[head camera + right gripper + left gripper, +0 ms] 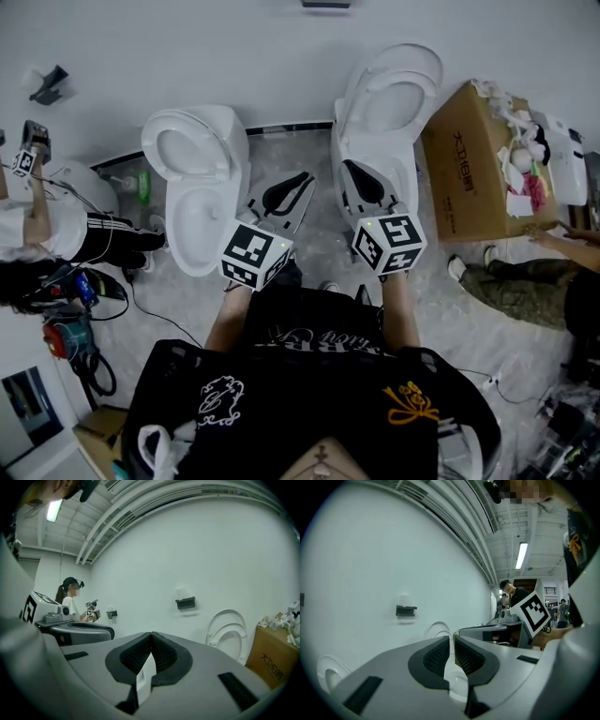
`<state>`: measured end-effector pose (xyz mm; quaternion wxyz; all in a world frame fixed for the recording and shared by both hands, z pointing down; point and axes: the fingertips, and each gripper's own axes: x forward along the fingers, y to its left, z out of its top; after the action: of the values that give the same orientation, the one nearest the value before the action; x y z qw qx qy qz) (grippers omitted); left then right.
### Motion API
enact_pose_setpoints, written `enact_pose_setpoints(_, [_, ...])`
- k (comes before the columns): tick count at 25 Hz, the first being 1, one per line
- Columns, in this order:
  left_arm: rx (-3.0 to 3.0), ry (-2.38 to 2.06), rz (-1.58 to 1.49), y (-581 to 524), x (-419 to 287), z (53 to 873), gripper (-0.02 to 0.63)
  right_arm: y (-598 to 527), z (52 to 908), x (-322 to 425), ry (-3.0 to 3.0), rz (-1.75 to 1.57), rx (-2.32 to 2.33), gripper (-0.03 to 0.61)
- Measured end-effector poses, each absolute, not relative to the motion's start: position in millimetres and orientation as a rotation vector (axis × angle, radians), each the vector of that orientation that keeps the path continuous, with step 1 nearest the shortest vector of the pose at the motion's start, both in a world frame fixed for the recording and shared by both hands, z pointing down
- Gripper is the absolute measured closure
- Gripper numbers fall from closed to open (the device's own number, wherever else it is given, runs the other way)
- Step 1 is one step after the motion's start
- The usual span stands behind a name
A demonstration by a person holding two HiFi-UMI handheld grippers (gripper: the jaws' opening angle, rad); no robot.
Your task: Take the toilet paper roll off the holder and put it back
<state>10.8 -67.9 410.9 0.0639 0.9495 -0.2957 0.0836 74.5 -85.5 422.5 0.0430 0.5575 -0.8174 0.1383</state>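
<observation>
A dark wall holder [185, 603] hangs on the white wall above the toilets, with a pale shape on top of it that looks like the toilet paper roll [182, 593], faint against the wall. The left gripper view shows the same kind of holder [406, 610] far off. Both grippers are held out level over the toilets, well short of the wall. My left gripper [453, 637] [306, 178] has its pads almost together with nothing between them. My right gripper [151, 634] [349, 167] is shut and empty.
Two white toilets [197, 178] [389, 103] stand with lids up against the wall. A cardboard box [469, 164] of rubbish sits at the right beside a seated person's legs [516, 281]. Another person [56, 234], cables and tools [66, 337] are at the left.
</observation>
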Motion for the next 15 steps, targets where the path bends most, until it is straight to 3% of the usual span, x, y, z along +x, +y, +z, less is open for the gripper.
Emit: enact_pose_setpoints(15, [2.851,-0.927,0.237,36.6,66.4,413.5,0.565,27.3,422.6,126.7,-2.549,0.425,1.656,0.568])
